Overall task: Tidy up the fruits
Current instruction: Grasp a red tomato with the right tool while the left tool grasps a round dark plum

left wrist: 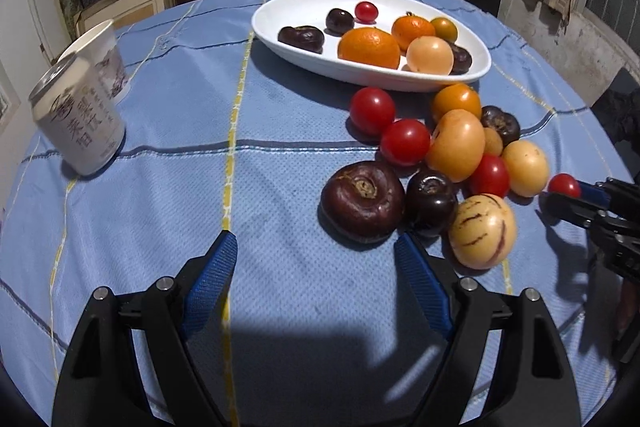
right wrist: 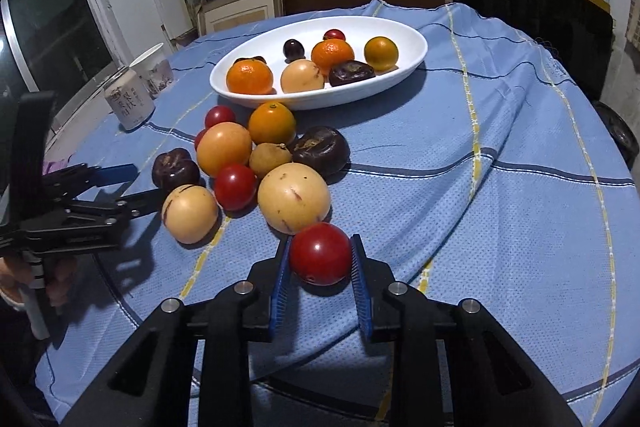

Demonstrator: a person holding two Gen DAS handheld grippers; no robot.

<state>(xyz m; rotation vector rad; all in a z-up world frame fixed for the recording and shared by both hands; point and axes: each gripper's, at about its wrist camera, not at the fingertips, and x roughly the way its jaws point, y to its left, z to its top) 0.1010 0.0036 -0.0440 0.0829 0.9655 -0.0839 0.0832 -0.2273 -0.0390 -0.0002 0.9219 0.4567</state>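
Cut off at the right edge of the left wrist view: right claw (left wrist: 560, 197), only fingertips and linkage showing. Half hidden behind the orange (right wrist: 249, 77) in the white dish (right wrist: 416, 45) — one dark fruit (right wrist: 251, 60). Too small to read — print on the can (right wrist: 129, 104).

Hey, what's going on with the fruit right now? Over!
Right hand-held gripper shut on a red tomato. Left hand-held gripper open, empty, near the big dark fruit. Dish partly filled, path clear.

Bare desk (left wrist: 168, 211) between can (left wrist: 78, 123) and fruit pile (left wrist: 452, 155); pile crowds dish (left wrist: 360, 75) front; cup (left wrist: 108, 59) behind can.
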